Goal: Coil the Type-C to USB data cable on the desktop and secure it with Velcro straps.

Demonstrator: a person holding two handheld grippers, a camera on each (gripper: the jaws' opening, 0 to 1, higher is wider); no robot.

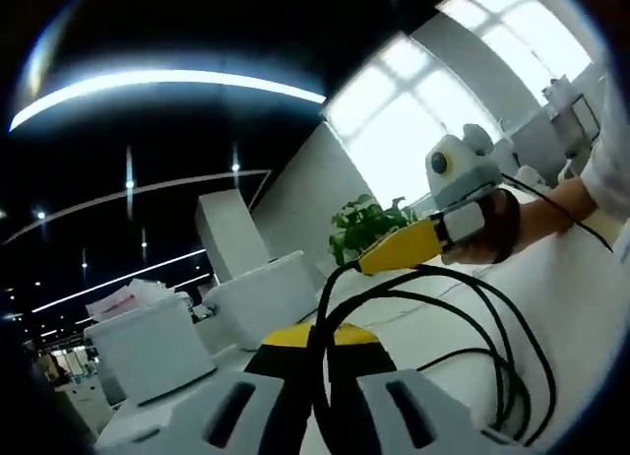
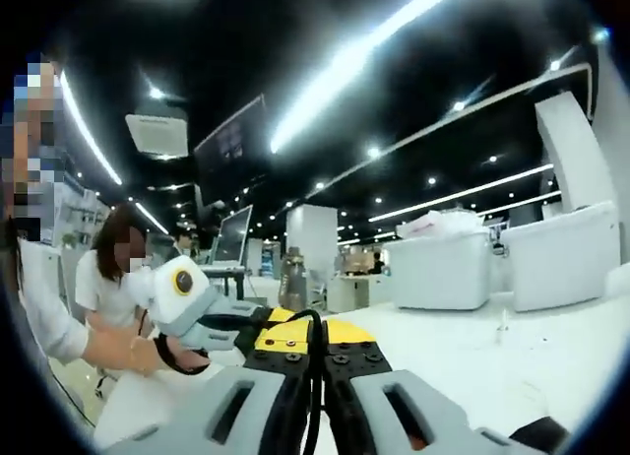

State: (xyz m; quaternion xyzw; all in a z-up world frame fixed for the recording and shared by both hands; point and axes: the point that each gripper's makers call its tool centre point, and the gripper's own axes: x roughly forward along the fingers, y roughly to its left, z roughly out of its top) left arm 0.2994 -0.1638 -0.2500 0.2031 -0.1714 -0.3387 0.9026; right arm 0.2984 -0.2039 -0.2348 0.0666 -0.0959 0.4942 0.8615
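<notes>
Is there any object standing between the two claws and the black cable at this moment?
Nothing visible does. The left claw is shut on the black cable, and the right claw pinches it too, above the white desktop.

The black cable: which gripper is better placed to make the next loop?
Probably the right gripper: it holds the free run above the coil, while the left gripper pins the black cable.

Grey left gripper (image 1: 317,401) with yellow-and-black jaws; right gripper (image 2: 317,396) matches, dark screws showing. White sleeve (image 1: 612,169), dark strap across the hand (image 1: 492,228).
</notes>
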